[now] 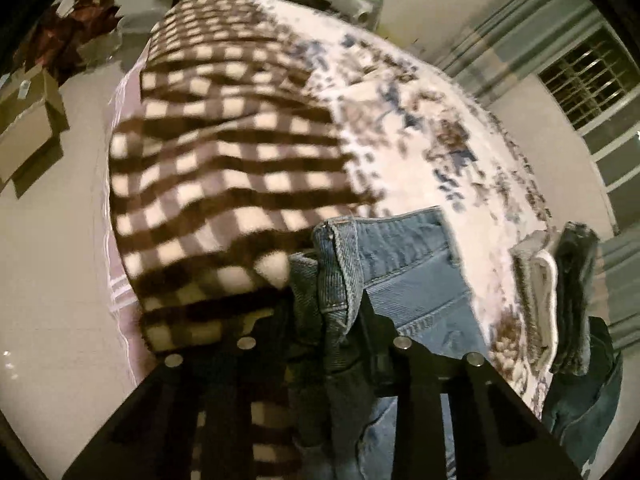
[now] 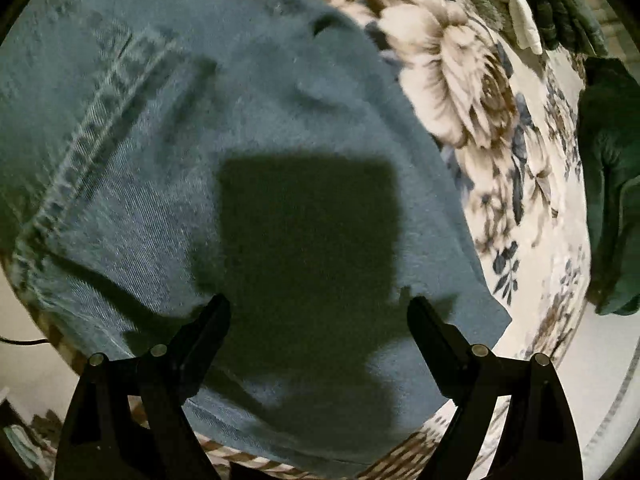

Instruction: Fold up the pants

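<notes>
Blue denim pants (image 1: pixel 404 264) lie on a bed with a floral cover (image 1: pixel 420 120). My left gripper (image 1: pixel 328 308) is shut on a bunched hem or edge of the pants, lifted a little above the bed. In the right wrist view the pants (image 2: pixel 200 140) fill most of the frame, lying flat, with a stitched seam at the left. My right gripper (image 2: pixel 318 304) is open just above the denim, its fingers spread wide and its shadow falling on the cloth. Nothing is between its fingers.
A brown-and-cream checked blanket (image 1: pixel 224 152) covers the left part of the bed. Folded clothes (image 1: pixel 560 300) are stacked at the bed's right side, with dark green garments (image 2: pixel 608 176) beside them. Cardboard boxes (image 1: pixel 28 128) stand on the floor at left. Window at right.
</notes>
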The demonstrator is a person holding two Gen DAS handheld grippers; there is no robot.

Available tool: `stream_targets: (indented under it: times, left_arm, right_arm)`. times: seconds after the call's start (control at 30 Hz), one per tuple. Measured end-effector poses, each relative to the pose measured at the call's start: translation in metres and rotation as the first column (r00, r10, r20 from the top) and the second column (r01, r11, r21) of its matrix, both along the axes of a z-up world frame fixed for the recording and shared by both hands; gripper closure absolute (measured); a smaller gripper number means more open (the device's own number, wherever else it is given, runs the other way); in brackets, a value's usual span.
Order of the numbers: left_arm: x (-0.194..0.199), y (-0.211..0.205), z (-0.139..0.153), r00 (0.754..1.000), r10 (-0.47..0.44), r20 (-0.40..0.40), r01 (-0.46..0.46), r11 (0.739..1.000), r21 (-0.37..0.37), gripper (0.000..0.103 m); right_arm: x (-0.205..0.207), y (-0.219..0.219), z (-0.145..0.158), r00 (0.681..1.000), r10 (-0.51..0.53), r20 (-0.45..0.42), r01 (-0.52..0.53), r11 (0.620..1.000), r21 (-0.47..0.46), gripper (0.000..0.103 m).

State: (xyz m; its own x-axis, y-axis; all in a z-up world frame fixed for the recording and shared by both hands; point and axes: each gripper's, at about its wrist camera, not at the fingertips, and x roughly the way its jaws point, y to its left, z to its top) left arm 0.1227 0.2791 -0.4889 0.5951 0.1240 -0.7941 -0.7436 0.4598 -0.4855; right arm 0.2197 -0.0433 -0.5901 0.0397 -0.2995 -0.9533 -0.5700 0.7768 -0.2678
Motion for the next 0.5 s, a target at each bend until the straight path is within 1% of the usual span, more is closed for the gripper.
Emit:
stream_targets:
  times: [0.1,0.2,0.27,0.5]
  left_arm:
    - [-0.002,-0.009,0.016,0.999,-0.017,0.036,0.016,1.0,0.025,0.079]
    - [-0.005,-0.022,0.034,0.998,-0.038,0.056,0.034,0.997,0.064,0.08]
    - [-0.009,-0.03,0.043,0.997,-0.038,0.062,0.034,0.997,0.069,0.08]
    - [-0.03,-0.048,0.048,0.999,0.01,0.044,-0.013,0.998,0.056,0.08]
  right_arm:
    - [0.003,0.006,-0.007,1.0,0.0,0.01,0.0,1.0,-0.025,0.011]
    - [-0.002,0.008,0.0,1.0,-0.022,0.007,0.022,1.0,-0.02,0.011]
    - [-0.002,0.004,0.003,0.999,-0.048,-0.005,0.048,0.999,-0.006,0.011]
    - [-0.007,-0.007,0.006,0.997,-0.073,-0.03,0.074,0.997,0.034,0.011]
